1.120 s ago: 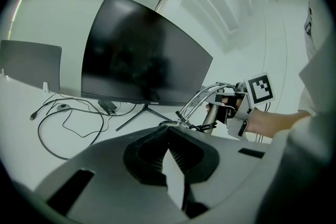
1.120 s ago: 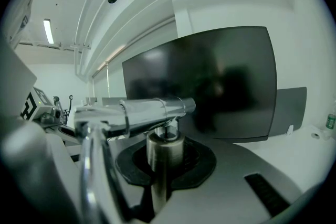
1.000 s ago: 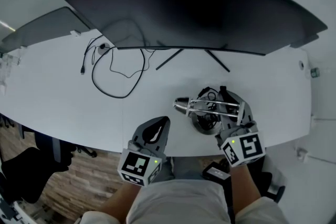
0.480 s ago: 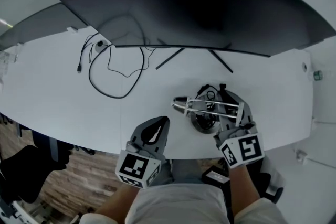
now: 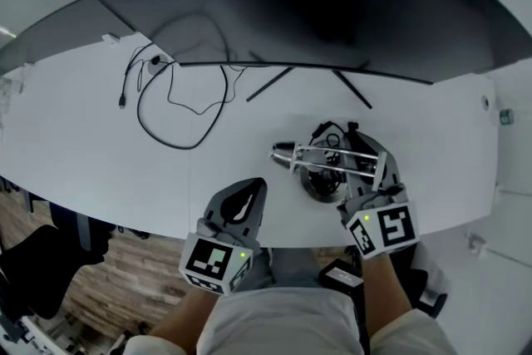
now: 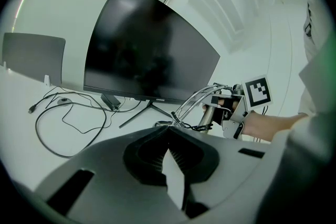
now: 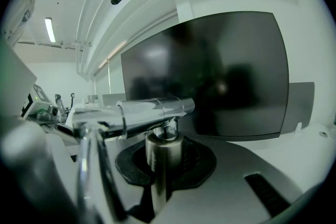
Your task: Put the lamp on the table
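The right gripper (image 5: 366, 179) has its jaws clamped on the upright post of the shiny chrome desk lamp with a round base (image 5: 328, 155). In the right gripper view the metal post (image 7: 157, 157) stands between the two black pads, and the lamp's horizontal tube crosses just above them. The lamp is at the near right part of the white table (image 5: 100, 154), close to the near edge. Its base is low over the surface, but I cannot tell if it touches. The left gripper (image 5: 256, 185) is to the left of the lamp, at the near edge. Its jaws are together at the tips and hold nothing. Far behind stands the large curved black monitor (image 5: 316, 4), and a thin black cable (image 5: 166, 108) lies in loops at the far left.
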The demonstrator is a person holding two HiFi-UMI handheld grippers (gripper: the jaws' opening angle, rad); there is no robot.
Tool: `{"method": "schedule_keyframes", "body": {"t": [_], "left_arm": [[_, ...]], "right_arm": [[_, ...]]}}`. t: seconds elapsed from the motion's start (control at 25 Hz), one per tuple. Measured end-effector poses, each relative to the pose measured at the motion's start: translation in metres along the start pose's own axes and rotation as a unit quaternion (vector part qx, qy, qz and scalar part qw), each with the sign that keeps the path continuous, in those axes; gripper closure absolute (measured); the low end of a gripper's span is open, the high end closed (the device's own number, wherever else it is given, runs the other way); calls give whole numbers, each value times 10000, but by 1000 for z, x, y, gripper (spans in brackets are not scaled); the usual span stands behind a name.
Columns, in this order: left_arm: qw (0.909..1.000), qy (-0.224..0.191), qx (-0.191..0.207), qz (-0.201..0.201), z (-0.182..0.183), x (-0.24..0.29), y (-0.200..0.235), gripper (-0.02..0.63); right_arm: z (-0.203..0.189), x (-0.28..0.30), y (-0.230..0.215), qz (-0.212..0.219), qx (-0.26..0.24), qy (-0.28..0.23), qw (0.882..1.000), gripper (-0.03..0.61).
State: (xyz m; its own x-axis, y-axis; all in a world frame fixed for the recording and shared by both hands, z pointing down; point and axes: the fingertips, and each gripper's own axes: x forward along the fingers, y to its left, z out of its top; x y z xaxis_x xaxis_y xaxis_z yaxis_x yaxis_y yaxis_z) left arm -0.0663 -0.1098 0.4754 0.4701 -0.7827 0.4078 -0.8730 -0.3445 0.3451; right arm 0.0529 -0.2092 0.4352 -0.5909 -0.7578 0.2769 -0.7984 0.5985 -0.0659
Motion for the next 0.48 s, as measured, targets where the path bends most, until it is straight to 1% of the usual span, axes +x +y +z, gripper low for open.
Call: {"method": "schedule_keyframes", "body": {"t": [0.48], "left_arm": [[9999, 87, -56, 28, -2, 2, 2, 611]], "right_arm": [[-9, 4, 3, 37, -69, 73, 9999, 537]]}}
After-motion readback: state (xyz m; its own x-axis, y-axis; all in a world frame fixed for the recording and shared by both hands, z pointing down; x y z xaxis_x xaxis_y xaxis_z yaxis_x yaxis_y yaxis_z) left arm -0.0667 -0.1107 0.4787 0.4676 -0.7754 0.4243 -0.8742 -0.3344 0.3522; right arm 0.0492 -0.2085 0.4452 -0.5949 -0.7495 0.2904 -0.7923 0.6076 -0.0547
